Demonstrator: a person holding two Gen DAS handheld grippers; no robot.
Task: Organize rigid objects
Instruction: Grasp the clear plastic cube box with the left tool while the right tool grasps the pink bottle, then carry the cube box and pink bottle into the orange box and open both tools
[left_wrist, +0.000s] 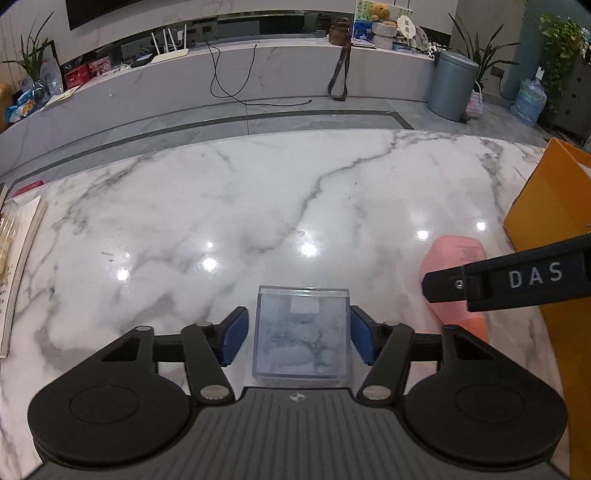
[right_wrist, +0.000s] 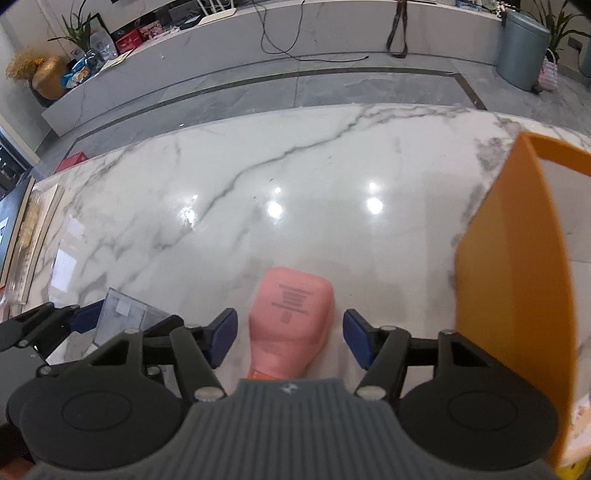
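A clear plastic box (left_wrist: 301, 332) lies on the marble table (left_wrist: 258, 206) between the blue pads of my left gripper (left_wrist: 298, 332). The jaws are open, with small gaps to the box sides. A pink bottle (right_wrist: 291, 317) with an orange cap lies flat on the table between the pads of my right gripper (right_wrist: 290, 338), which is open with room on both sides. The pink bottle also shows in the left wrist view (left_wrist: 454, 280), partly behind the right gripper's black finger (left_wrist: 509, 278). The clear box (right_wrist: 123, 317) and left gripper (right_wrist: 110, 325) show at the left of the right wrist view.
An orange box (right_wrist: 513, 280) with a white inside stands at the table's right; it also shows in the left wrist view (left_wrist: 550, 206). Books and papers (left_wrist: 18, 258) lie along the left edge. Beyond the far edge is floor, a marble ledge and a grey bin (left_wrist: 452, 85).
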